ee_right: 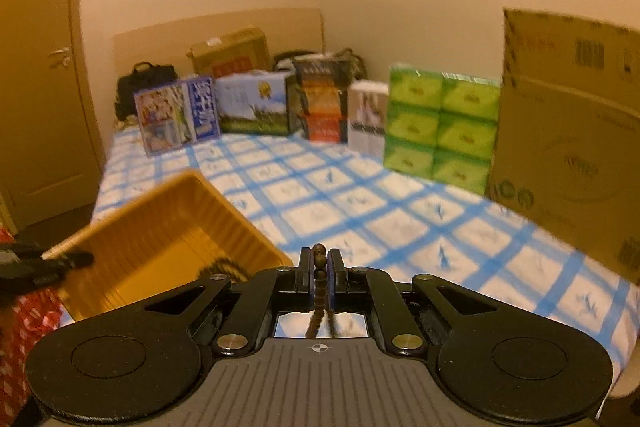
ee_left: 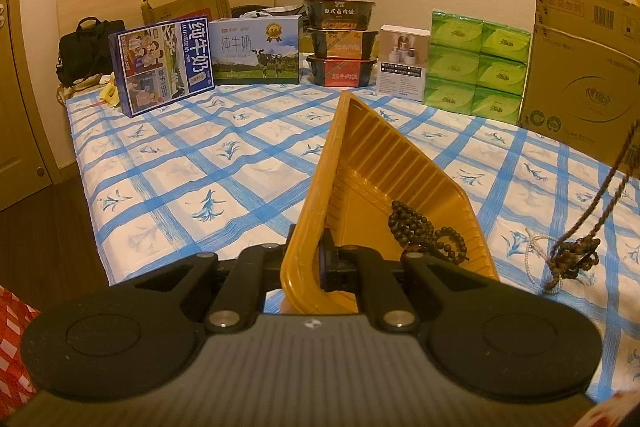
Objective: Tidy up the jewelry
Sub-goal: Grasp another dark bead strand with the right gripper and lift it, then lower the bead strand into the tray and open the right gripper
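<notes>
Bead strand [ee_right: 319, 281] pinched in the right gripper [ee_right: 319, 267] hangs above the bed [ee_left: 248, 163], while the left gripper [ee_left: 320, 263] clamps the tray [ee_left: 384, 167] rim; next, I judge, lowering it into the tray beside other beads [ee_left: 416, 227]

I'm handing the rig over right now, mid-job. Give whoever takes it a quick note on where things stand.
Left gripper: shut on the near rim of the yellow tray.
Right gripper: shut on a dark bead strand, which hangs down to the bed.
Done: one dark bead bracelet lies in the tray.
Left: the strand's lower end and a white bead string lie on the checked sheet; both go into the tray.
</notes>
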{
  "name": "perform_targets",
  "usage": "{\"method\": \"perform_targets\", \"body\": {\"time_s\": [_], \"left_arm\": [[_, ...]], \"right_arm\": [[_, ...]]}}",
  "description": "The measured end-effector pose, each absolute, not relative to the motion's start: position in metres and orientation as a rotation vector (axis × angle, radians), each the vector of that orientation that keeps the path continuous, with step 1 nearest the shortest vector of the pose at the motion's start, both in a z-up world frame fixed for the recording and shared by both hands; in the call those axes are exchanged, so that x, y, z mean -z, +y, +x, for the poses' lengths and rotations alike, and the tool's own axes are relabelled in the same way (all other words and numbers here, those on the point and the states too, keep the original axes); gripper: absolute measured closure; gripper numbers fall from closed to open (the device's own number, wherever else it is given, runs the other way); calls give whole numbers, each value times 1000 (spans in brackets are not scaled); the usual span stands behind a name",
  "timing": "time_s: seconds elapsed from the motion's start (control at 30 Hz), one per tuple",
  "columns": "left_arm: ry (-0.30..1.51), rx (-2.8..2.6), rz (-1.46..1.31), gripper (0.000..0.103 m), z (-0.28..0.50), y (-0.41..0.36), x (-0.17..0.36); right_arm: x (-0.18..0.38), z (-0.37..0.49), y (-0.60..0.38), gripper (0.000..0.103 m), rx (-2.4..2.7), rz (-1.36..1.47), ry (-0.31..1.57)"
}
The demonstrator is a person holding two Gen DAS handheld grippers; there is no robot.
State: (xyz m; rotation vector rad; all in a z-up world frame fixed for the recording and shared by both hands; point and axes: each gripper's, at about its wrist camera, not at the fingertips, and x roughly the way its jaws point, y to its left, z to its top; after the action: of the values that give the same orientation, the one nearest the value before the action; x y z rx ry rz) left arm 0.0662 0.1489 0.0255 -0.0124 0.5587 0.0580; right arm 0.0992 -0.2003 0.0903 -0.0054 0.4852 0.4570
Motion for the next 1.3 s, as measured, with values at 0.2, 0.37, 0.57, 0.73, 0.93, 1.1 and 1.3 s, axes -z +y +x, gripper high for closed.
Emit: {"method": "perform_targets", "body": {"time_s": [0.2,0.37,0.57,0.73,0.93,1.1,1.3], "left_arm": [[558,-58,-15,96,66,149,-26],[558,-58,-13,96,66,149,-26],[558,-58,-13,96,66,148,-25],[558,-56,-17,96,68,147,-25],[557,-55,-21,96,69,146,-25],[557,-55,-21,96,69,147,-25],[557,-56,-22,96,69,147,-25]], "right_arm": [[-124,98,-184,97,-544,-18,434],[-152,98,-162,97,-647,-6,391],[-169,102,-123,97,-761,-4,369],[-166,108,-86,97,-840,-25,390],[-143,115,-52,97,-892,-58,441],[-107,125,-35,97,-886,-100,530],[-62,144,-32,97,-874,-63,680]]}}
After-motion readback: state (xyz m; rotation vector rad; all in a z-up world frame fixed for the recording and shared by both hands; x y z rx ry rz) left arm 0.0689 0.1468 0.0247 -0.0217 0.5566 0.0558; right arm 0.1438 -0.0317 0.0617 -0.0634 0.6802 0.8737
